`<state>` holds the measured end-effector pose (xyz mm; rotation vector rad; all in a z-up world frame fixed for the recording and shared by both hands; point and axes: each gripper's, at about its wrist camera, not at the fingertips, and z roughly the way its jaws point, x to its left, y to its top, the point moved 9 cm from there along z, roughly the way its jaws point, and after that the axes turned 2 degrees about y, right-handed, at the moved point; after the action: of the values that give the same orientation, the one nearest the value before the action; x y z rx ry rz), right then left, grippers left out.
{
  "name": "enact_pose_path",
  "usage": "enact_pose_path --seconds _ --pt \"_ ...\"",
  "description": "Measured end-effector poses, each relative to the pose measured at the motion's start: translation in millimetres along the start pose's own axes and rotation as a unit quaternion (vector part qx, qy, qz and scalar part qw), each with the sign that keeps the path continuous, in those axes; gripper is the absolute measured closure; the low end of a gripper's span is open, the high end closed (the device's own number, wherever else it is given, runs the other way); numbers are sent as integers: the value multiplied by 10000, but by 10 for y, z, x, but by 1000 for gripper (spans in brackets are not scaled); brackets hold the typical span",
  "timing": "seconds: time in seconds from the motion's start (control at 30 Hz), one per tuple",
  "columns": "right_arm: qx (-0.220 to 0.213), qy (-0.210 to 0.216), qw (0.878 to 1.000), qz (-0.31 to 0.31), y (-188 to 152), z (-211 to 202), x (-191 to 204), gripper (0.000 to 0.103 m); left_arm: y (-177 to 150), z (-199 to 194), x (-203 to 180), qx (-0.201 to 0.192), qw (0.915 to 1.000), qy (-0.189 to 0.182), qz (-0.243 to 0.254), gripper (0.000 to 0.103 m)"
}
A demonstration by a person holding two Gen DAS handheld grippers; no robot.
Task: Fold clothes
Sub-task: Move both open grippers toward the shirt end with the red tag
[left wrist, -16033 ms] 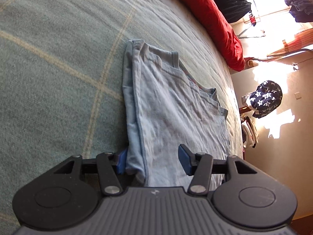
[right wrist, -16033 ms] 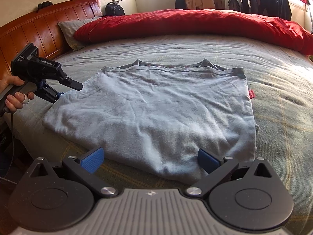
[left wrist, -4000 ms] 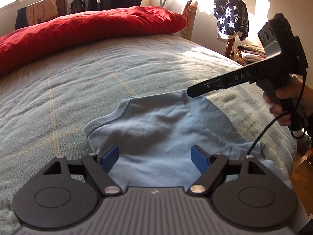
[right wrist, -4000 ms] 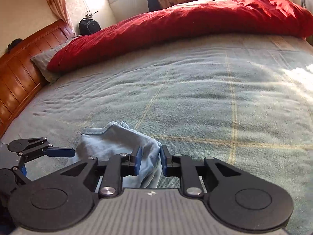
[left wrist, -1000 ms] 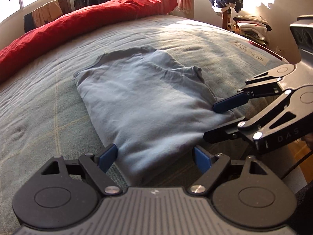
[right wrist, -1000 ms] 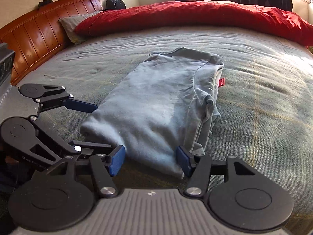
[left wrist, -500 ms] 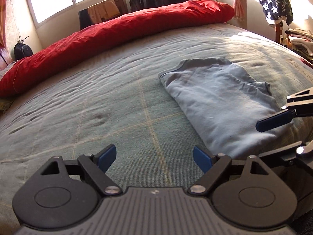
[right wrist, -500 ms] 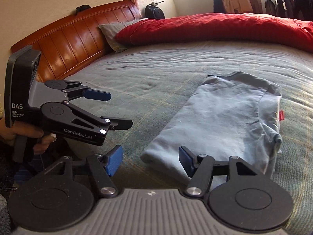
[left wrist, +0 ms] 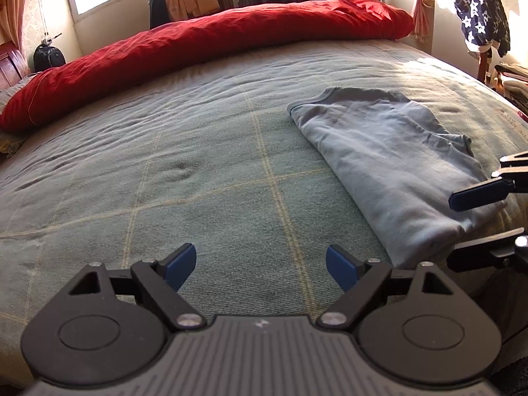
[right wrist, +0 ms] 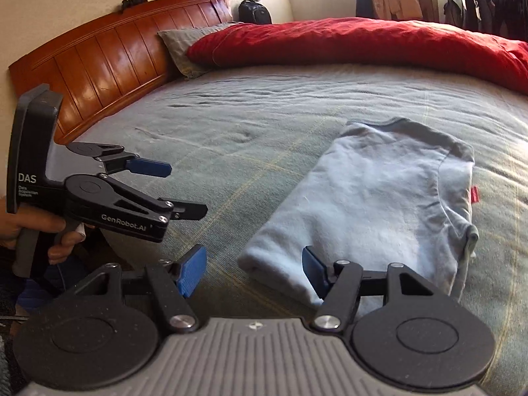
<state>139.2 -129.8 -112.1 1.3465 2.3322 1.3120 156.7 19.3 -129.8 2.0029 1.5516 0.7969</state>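
One folded light-blue cotton T-shirt (left wrist: pixel 389 161) is laid as a long narrow bundle on the grey-green checked bedspread (left wrist: pixel 165 171), its collar end toward the far side and its rolled fold end toward the near edge of the bed. In the left wrist view the left gripper (left wrist: pixel 260 265) is held above bare bedspread, with the T-shirt off to its right and clear of both blue pads; its jaws are spread wide and nothing is between them. In the same view the right gripper (left wrist: pixel 475 217) is seen at the right edge, just beside the near end of the T-shirt. In the right wrist view the right gripper (right wrist: pixel 252 269) is held just short of the near fold of the T-shirt (right wrist: pixel 373 204), which is set slightly to the right of its centre line; its jaws have just been parting, no pad is pressed on the cloth, and nothing is gripped. The left gripper (right wrist: pixel 184 188) is seen there at the left, gripped by a hand (right wrist: pixel 46 234), well apart from the T-shirt. A long red quilted duvet (left wrist: pixel 211 43) is rolled along the far side of the bed, and a brown wooden headboard (right wrist: pixel 109 66) is seen at the left.
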Motion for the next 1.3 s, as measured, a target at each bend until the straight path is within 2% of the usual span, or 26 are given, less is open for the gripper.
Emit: enact_pose_path --seconds 0.1,0.23,0.37,0.47,0.5,0.63,0.73,0.87,1.13,1.23,1.3 --pt "21 105 9996 -249 106 163 160 32 -48 -29 86 21 9999 61 -97 15" --pt "493 44 9987 -79 -83 458 145 32 -124 -58 175 56 9997 47 -250 15" --pt "292 91 9995 101 -46 270 111 32 -133 -27 167 101 9997 1 -230 15" --pt "-22 -266 9994 206 41 39 -74 31 -111 0 99 88 9998 -61 -156 15" --pt "-49 -382 9989 281 27 0 -171 27 -105 7 67 87 9998 -108 -134 15" --pt "91 -848 9937 732 -151 -55 -565 26 -93 33 -65 116 9997 -229 8 15" --pt "48 -872 9913 983 -266 -154 -688 26 -98 48 -117 173 9994 -266 97 14" --pt "-305 -899 9893 1107 -180 -315 -754 26 -83 90 -159 267 9993 -218 141 14" --pt "-641 -1063 9878 937 136 -213 -1001 26 -15 45 -323 266 9988 -264 326 14" --pt "-455 -1402 9837 1032 75 -148 -1190 25 -11 38 -325 308 9987 -201 359 14" --pt "-469 -1468 9801 1248 -14 -196 -1281 25 3 33 -323 313 9986 -247 341 14"
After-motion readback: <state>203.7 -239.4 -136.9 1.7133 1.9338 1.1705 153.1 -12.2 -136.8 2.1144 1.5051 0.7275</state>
